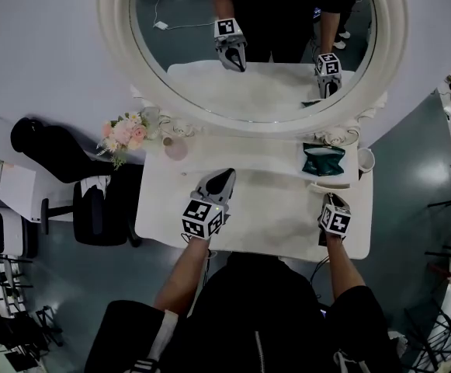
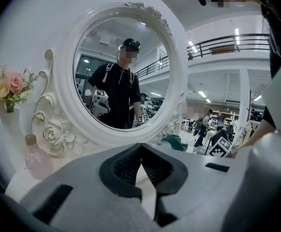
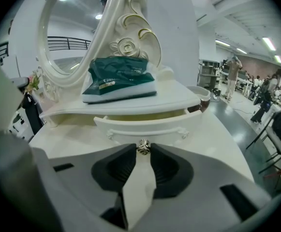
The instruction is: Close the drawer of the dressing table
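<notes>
Right claw (image 3: 143, 152) is clamped on the knob (image 3: 143, 147) of the drawer (image 3: 145, 124), which sits ajar under the shelf (image 3: 171, 96) at the surface's (image 1: 256, 231) back right corner, left claw (image 2: 140, 148) shut and empty, so I'd push dead straight in till it's flush.

White dressing table (image 1: 248, 224), drawer (image 3: 145, 124) ajar.
Dark green crinkled packet (image 1: 323, 160) lay on its raised shelf (image 1: 272, 165), white cup (image 1: 365, 160) just beside; pink-and-cream flower bouquet (image 1: 124, 134) and pale pink bottle (image 1: 175, 148) stood at left.
</notes>
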Demonstrator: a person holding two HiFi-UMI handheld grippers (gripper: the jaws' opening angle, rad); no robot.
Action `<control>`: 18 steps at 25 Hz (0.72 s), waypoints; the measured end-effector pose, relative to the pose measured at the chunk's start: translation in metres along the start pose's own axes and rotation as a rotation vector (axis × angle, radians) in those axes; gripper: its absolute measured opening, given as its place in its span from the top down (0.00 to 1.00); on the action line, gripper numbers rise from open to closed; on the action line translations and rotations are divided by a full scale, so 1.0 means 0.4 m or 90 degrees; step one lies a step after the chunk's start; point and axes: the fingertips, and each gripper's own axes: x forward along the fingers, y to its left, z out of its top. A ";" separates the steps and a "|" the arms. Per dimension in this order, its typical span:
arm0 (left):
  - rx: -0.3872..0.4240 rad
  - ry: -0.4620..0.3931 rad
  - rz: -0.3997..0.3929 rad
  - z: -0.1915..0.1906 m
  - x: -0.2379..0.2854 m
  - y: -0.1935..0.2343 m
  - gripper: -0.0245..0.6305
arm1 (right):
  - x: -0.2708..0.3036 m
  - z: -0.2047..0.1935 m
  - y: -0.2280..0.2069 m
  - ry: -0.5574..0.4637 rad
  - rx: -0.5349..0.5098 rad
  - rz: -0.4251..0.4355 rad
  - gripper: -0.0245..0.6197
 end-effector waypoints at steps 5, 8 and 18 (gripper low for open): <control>-0.004 0.002 0.010 -0.005 0.001 0.017 0.96 | 0.024 0.013 -0.002 0.004 -0.001 0.001 0.81; -0.006 0.002 0.014 -0.006 0.002 0.025 0.96 | 0.034 0.017 -0.005 0.008 -0.004 0.003 0.81; -0.008 0.009 0.018 -0.013 0.005 0.033 0.96 | 0.050 0.033 -0.012 0.010 0.001 -0.001 0.81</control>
